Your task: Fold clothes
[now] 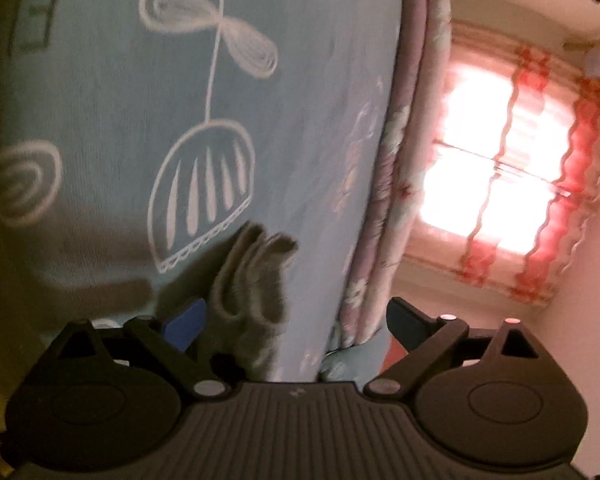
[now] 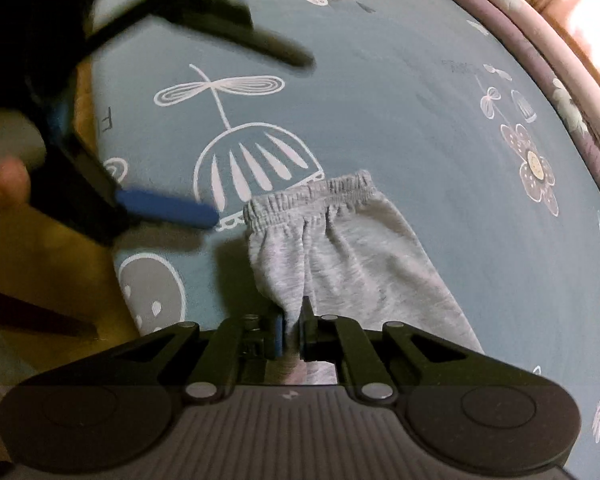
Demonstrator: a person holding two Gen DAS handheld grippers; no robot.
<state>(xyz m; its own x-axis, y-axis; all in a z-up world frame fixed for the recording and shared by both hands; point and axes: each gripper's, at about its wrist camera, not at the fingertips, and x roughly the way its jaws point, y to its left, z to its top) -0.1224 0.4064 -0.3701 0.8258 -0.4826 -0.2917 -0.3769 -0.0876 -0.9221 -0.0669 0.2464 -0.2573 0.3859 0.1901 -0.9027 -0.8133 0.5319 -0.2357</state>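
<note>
Grey sweatpants (image 2: 340,248) lie on a blue bedsheet (image 2: 400,100) printed with white drawings, the elastic waistband (image 2: 312,196) at the far end. My right gripper (image 2: 294,320) points steeply down and is shut on a pinched fold of the grey fabric near its near edge. My left gripper (image 1: 294,312) is open wide, rolled onto its side. The waistband's corner (image 1: 248,280) rises between its fingers, close to the blue pad (image 1: 188,316) and apart from the other finger. In the right wrist view that blue pad (image 2: 168,208) hovers just left of the waistband.
A folded floral quilt (image 1: 400,160) lines the bed's far edge (image 2: 560,92). Beyond it a bright window with red-patterned curtains (image 1: 500,160). A person's hand (image 2: 4,184) holds the left gripper at the bed's left side, over a yellowish surface (image 2: 60,260).
</note>
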